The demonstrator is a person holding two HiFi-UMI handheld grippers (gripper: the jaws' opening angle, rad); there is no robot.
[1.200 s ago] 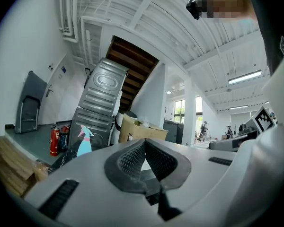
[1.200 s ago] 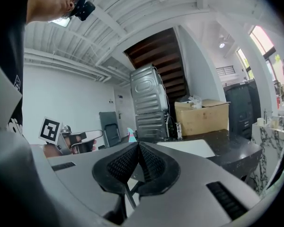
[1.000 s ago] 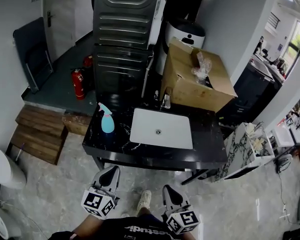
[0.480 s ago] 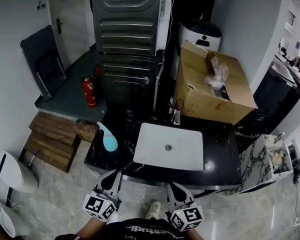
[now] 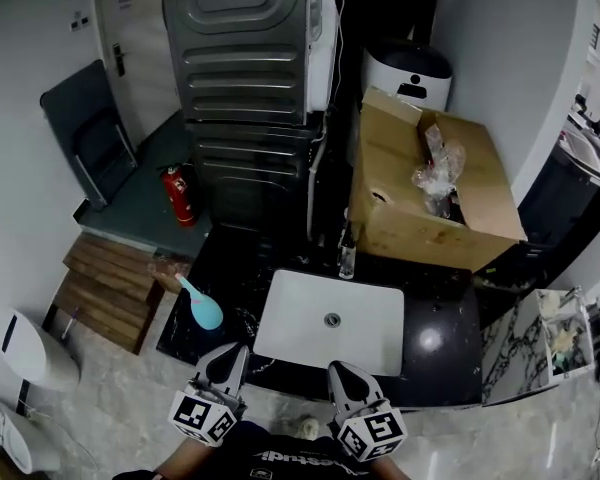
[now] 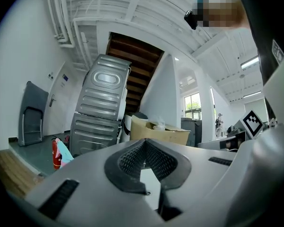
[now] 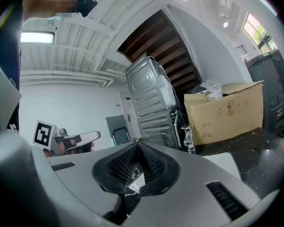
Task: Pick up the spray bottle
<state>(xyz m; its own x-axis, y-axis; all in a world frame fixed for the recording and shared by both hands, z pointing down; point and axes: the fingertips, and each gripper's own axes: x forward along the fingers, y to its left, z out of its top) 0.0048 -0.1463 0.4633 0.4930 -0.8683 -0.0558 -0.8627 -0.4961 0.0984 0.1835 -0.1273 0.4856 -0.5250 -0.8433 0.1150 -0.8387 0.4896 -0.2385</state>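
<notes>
The spray bottle point(image 5: 203, 307), pale blue with a pink trigger, stands on the left end of the black marble counter point(image 5: 435, 346). In the left gripper view the bottle point(image 6: 63, 152) shows small at the far left, in front of a red fire extinguisher point(image 6: 55, 152). My left gripper point(image 5: 230, 352) is held at the counter's front edge, to the right of and nearer than the bottle, jaws shut and empty. My right gripper point(image 5: 338, 370) hovers at the front edge below the white sink point(image 5: 330, 320), also shut with nothing in it. Both grippers point roughly level.
A large cardboard box point(image 5: 430, 203) sits behind the sink beside a faucet point(image 5: 346, 259). A tall grey metal appliance point(image 5: 245, 78) stands behind the counter. A fire extinguisher point(image 5: 183, 195) and wooden steps point(image 5: 105, 288) lie to the left on the floor.
Both grippers have come forward from the floor area to the counter's front edge. The counter, sink and bottle now appear closer and lower in the head view.
</notes>
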